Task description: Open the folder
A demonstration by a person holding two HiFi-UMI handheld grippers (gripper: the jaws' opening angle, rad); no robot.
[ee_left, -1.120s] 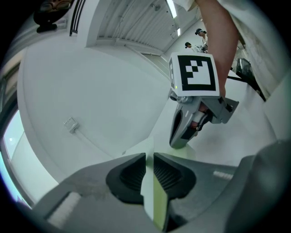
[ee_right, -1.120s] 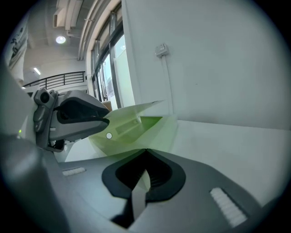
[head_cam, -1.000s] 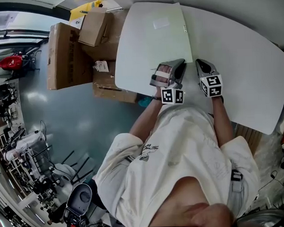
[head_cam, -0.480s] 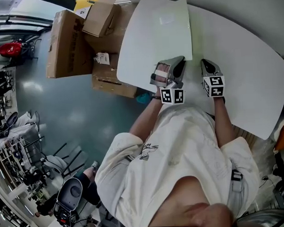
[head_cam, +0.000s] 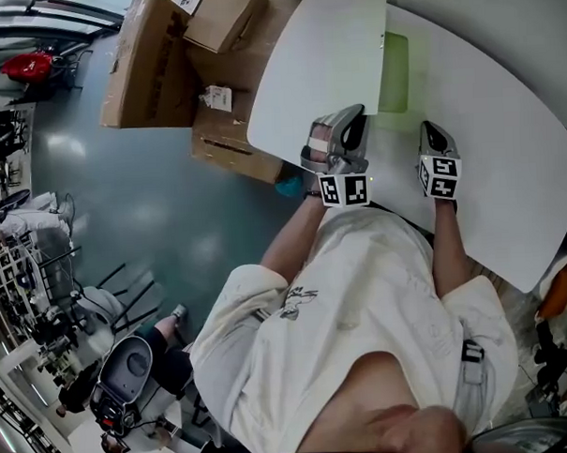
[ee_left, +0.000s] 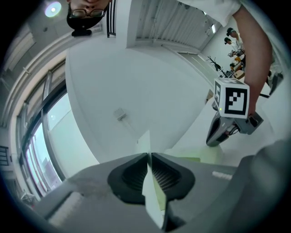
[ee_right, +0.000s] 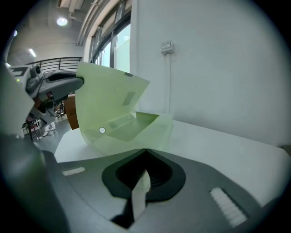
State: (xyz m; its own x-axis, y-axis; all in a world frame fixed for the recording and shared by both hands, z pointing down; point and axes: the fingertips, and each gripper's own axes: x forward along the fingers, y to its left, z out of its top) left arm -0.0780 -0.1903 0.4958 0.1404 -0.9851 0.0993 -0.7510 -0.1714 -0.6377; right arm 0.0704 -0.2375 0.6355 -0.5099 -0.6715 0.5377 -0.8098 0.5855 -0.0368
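Surface: a white table is being worked at, with cardboard boxes standing on the floor beyond its left edge.
Head view: the folder's cover is being held raised by the left gripper, up and to the left of the pale green base. The base's long axis is running straight away from the fingers. The right gripper is being held just right of the base, apart from it.
Left gripper view: the cover's edge is being pinched between jaws that have just been closing on it.
Right gripper view: the folder is being seen ahead and to the left of the fingers. The jaws are being pressed together at their tips, with no part of the folder between them.
Coming move: judged to be a swing of the cover leftward, away from the right gripper. The left hand is the nearer one.
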